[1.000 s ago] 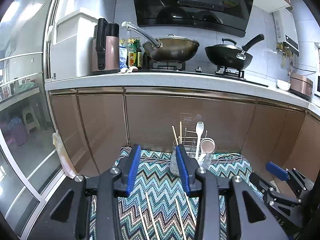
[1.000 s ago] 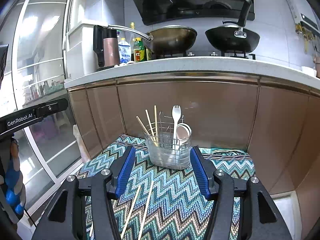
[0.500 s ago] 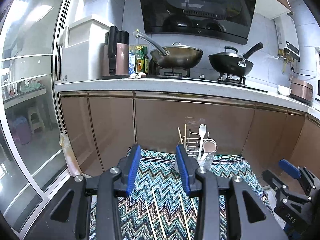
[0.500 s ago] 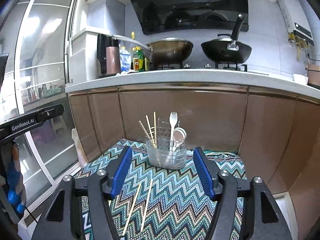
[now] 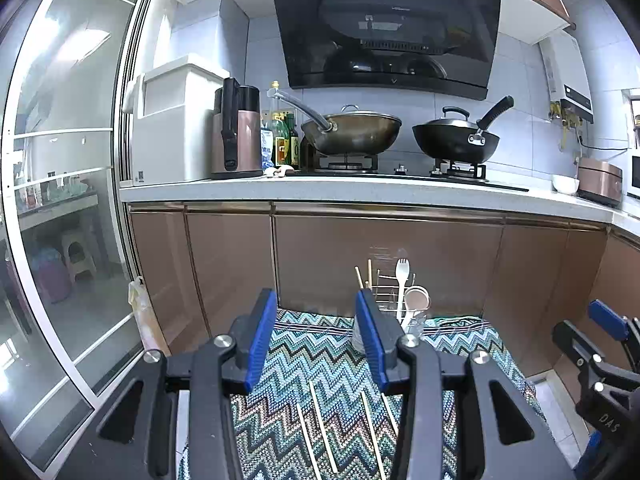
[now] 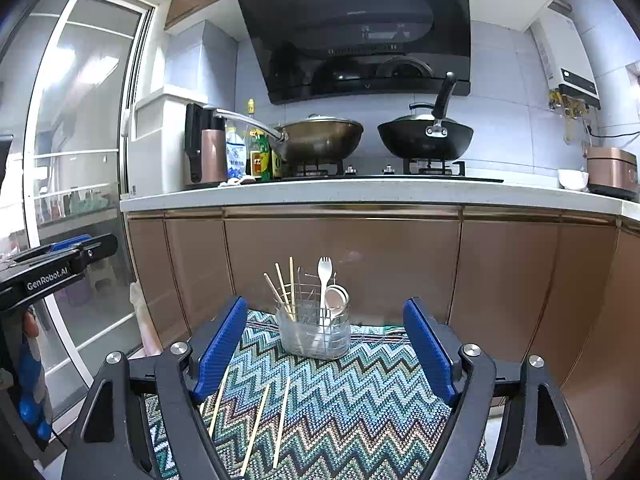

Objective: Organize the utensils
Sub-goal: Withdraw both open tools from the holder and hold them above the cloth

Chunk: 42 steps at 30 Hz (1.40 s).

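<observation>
A clear utensil holder point(image 6: 314, 334) stands at the far edge of a zigzag cloth point(image 6: 340, 408). It holds upright chopsticks point(image 6: 285, 292), a white spork point(image 6: 323, 280) and a round spoon point(image 6: 335, 300). Several loose chopsticks point(image 6: 256, 424) lie on the cloth in front. My right gripper point(image 6: 326, 352) is open and empty, held above the cloth. My left gripper point(image 5: 316, 338) is open and empty; in its view the holder point(image 5: 400, 312) sits behind its right finger and loose chopsticks point(image 5: 320, 424) lie below. The right gripper shows at that view's right edge point(image 5: 600, 344).
Brown cabinet doors point(image 6: 340, 268) stand right behind the cloth under a white counter point(image 6: 360, 192) with two woks, bottles and a kettle. A glass sliding door point(image 5: 60, 240) is at the left. A bag point(image 5: 140, 312) leans against the left cabinet.
Both grippers have risen and pulled back from the holder, which looks smaller and lower now. Both stay open and empty. The loose chopsticks have not moved.
</observation>
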Each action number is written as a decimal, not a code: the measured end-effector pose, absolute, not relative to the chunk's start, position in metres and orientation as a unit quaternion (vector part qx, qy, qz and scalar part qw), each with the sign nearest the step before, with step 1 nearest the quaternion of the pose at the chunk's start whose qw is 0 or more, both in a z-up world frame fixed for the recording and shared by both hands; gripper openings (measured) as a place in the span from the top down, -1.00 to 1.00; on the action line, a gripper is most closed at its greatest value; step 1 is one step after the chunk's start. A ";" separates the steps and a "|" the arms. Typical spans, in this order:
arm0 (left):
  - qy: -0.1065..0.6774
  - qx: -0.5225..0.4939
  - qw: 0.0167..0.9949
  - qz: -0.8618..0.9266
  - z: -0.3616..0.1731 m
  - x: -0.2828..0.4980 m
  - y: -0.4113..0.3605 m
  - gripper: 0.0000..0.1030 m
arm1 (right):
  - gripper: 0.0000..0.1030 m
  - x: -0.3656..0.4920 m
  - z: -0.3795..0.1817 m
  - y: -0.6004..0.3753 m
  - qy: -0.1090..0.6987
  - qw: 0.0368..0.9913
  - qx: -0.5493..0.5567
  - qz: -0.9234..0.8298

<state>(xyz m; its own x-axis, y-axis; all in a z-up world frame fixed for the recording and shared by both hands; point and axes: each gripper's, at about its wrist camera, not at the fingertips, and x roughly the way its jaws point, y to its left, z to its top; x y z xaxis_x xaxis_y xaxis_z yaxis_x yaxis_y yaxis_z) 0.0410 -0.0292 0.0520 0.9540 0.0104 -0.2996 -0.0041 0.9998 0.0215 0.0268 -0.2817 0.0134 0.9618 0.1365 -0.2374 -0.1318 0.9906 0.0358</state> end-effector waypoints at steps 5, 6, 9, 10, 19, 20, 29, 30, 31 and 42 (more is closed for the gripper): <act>0.152 0.020 0.988 0.006 0.051 0.038 -0.033 0.23 | -0.57 0.020 0.016 -0.286 0.111 0.992 0.014 0.065; 0.153 0.023 0.988 0.008 0.050 0.038 -0.034 0.23 | -0.57 0.018 0.016 -0.287 0.109 0.992 0.014 0.063; 0.151 0.026 0.988 0.015 0.049 0.036 -0.034 0.23 | -0.58 0.016 0.015 -0.289 0.104 0.993 0.016 0.060; 0.150 0.026 0.988 0.016 0.048 0.036 -0.034 0.23 | -0.58 0.015 0.015 -0.289 0.103 0.993 0.016 0.060; 0.141 0.048 0.988 0.033 0.047 0.032 -0.039 0.23 | -0.59 0.017 0.008 -0.286 0.109 0.992 0.010 0.063; 0.142 0.050 0.988 0.031 0.046 0.032 -0.040 0.21 | -0.59 0.017 0.008 -0.286 0.110 0.992 0.009 0.063; 0.145 0.045 0.988 0.034 0.037 0.037 -0.037 -0.19 | -0.59 0.026 -0.003 -0.283 0.132 0.990 0.004 0.054; 0.147 0.044 0.988 0.035 0.035 0.038 -0.036 -0.19 | -0.59 0.027 -0.004 -0.282 0.136 0.989 0.005 0.052; 0.149 0.043 0.987 0.036 0.034 0.039 -0.035 -0.19 | -0.59 0.028 -0.006 -0.281 0.140 0.989 0.004 0.051; 0.171 0.043 0.984 0.040 0.012 0.058 -0.041 -0.19 | -0.59 0.044 -0.027 -0.283 0.176 0.984 0.000 0.042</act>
